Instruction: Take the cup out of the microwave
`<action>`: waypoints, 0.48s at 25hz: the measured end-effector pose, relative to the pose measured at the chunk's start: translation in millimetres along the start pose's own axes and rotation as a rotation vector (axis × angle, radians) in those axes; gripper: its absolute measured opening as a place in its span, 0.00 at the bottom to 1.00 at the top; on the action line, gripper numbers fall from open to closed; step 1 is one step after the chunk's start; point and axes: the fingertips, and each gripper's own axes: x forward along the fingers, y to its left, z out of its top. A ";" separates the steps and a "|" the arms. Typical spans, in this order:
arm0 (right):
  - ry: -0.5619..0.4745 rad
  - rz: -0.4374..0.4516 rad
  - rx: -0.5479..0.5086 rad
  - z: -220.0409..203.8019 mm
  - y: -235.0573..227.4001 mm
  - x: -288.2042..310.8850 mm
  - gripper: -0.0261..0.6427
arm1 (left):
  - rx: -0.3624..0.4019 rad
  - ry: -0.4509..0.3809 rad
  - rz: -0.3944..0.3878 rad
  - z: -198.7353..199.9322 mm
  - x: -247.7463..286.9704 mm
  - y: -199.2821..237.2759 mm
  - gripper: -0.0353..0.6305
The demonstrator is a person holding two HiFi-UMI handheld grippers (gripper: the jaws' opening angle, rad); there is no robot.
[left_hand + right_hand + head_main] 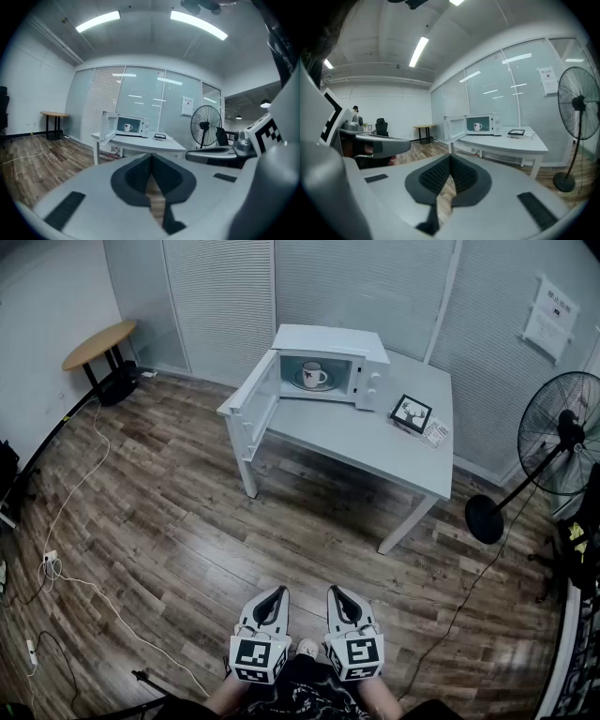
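White cup (314, 374) sits inside the open-doored microwave (367, 346) on the table (403, 451), we hold left gripper (277, 594) and right gripper (337, 594) low over the wood floor (169, 540), well apart from it, both jaw pairs pressed together, empty

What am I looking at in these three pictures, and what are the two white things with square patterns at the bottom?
No robot here: a person holds a two-jaw gripper in each hand. The wide picture comes from a camera on the person's head, looking down. The white things are the left gripper and right gripper, and the patterned cubes belong to them. The other two pictures come from cameras riding on each gripper, looking along its jaws. Both pairs of jaws are closed and hold nothing. Across the wooden floor stands a white table bearing a microwave with its door open and a white cup inside. A small framed picture stands beside the microwave.
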 end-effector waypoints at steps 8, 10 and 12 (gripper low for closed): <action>-0.018 0.019 -0.019 4.9 -3.7 -4.4 0.04 | 0.013 -0.002 0.006 -2.8 3.7 -9.8 0.06; -0.024 0.016 -0.018 5.0 -11.7 -5.6 0.04 | 0.017 -0.009 0.005 -2.3 7.9 -17.0 0.06; -0.040 0.008 -0.008 6.4 -20.1 -7.7 0.04 | 0.011 -0.014 0.013 -2.3 9.4 -21.5 0.06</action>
